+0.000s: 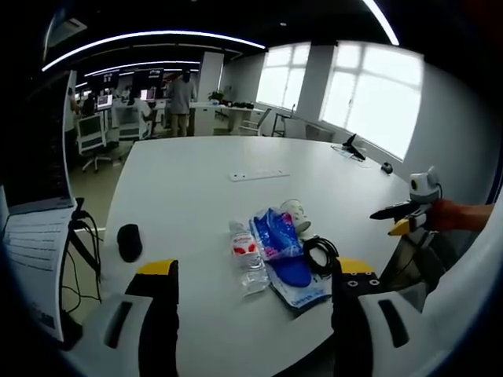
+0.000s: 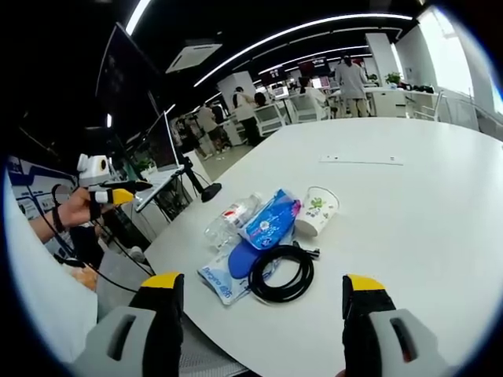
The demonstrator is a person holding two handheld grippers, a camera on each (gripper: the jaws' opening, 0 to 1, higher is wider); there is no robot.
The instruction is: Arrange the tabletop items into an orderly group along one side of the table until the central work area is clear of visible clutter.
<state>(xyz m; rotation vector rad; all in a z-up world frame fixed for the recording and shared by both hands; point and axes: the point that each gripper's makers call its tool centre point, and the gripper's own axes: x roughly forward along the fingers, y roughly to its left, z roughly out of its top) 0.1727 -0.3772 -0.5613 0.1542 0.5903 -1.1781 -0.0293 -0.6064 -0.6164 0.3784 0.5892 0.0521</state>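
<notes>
A cluster of items lies near the table's edge: a clear plastic bottle (image 1: 247, 259) (image 2: 230, 219) on its side, blue packets (image 1: 277, 236) (image 2: 268, 222), a flat blue-and-white pouch (image 1: 295, 281) (image 2: 228, 271), a coiled black cable (image 1: 321, 254) (image 2: 281, 274) and a tipped paper cup (image 1: 297, 214) (image 2: 317, 210). My left gripper (image 1: 255, 298) is open, its jaws wide apart just short of the cluster. My right gripper (image 2: 263, 310) is open too, hovering near the cable. Each gripper shows in the other's view, held in a hand: right gripper (image 1: 402, 214), left gripper (image 2: 118, 192).
The white round table (image 1: 189, 188) (image 2: 409, 204) carries a black mouse (image 1: 129, 241), a white power strip (image 1: 259, 174) (image 2: 361, 159) and a laptop (image 1: 35, 236). A small black stand (image 1: 351, 148) sits near the windows. People and desks fill the office behind.
</notes>
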